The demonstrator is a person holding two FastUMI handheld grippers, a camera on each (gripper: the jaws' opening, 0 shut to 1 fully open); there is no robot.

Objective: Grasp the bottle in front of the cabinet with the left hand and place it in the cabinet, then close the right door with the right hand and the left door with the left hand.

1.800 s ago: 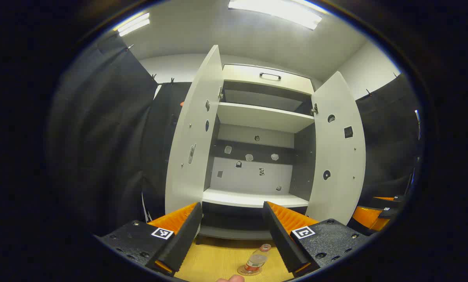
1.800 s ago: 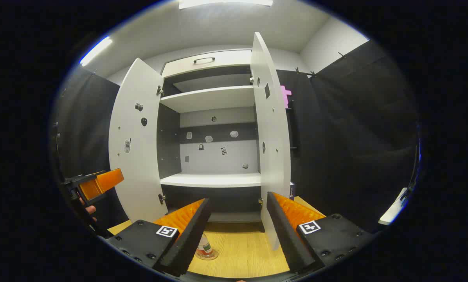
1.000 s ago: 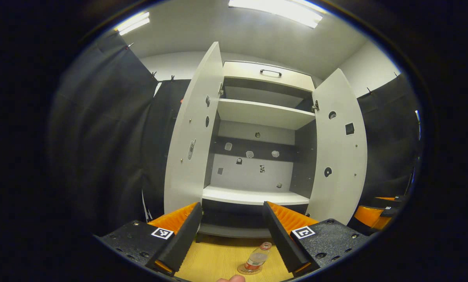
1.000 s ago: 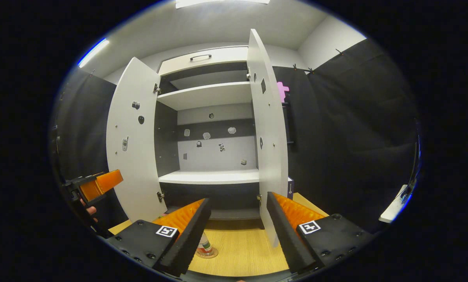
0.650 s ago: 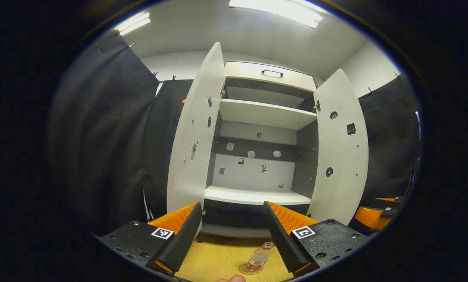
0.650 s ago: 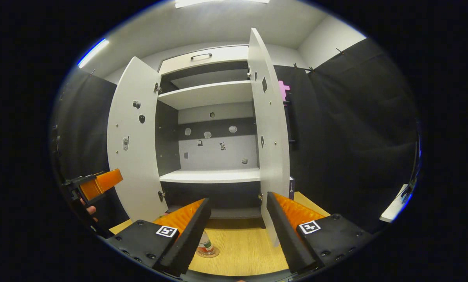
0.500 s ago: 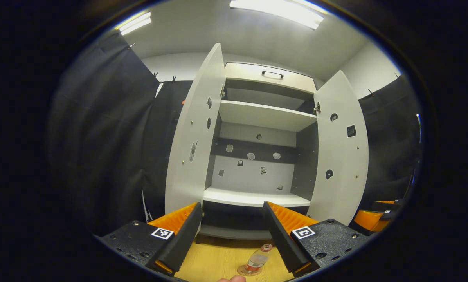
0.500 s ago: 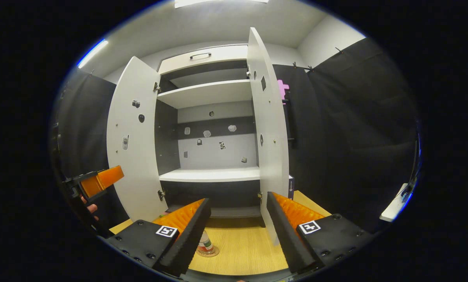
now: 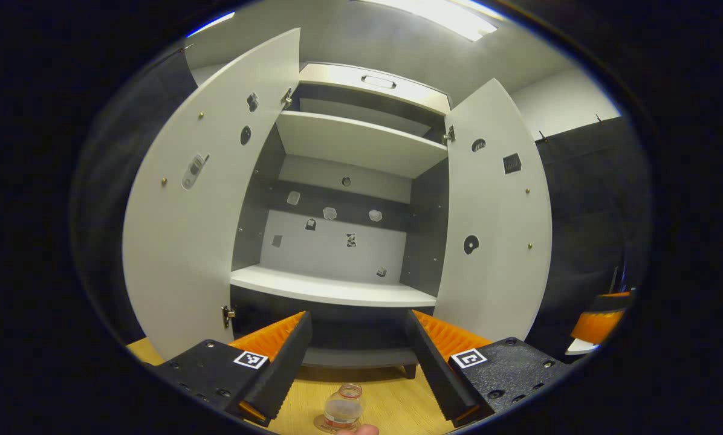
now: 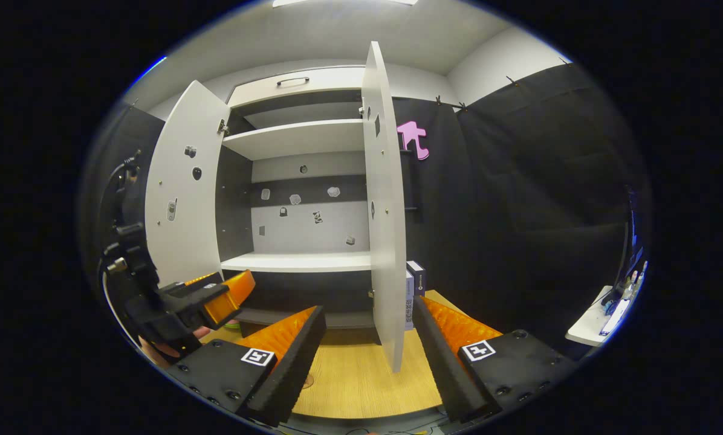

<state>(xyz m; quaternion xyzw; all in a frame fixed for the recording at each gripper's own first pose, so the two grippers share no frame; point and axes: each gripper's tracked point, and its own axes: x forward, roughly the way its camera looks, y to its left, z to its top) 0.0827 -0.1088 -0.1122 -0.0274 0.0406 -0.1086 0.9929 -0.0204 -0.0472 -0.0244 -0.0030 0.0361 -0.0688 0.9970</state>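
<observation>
A: Left gripper view first — what differs from half a second ago?

B: The left gripper (image 9: 355, 362) has swung toward the cabinet (image 9: 337, 290). The left door (image 9: 186, 229) now takes up far more of the picture, and the bottle (image 9: 341, 412) sits almost centred between the two fingers, where a moment ago it stood off toward the right-hand one.

A: Where exactly is the bottle?

B: Upright on the wooden floor (image 9: 392, 405) in front of the cabinet, low at the bottom edge of the view, below the fingertips and apart from them. A fingertip of the person (image 9: 361, 429) shows just beside it at the rim.

A: And the fingers?

B: Spread wide, gripping nothing. The right gripper (image 10: 367, 362) is likewise released and empty; its view looks along the edge of the right door (image 10: 385, 241), which stands open.

A: Does the right gripper view confirm the move?

B: Yes — the left gripper (image 10: 207, 305) shows there much larger and farther in toward the cabinet than before, with a hand (image 10: 174, 347) under it.

A: So what does it mean for the task?

B: By all appearances the reach for the bottle is underway and the line-up is better, yet nothing is grasped. The lower shelf (image 9: 331, 290) is bare, and both doors remain to be closed.
</observation>
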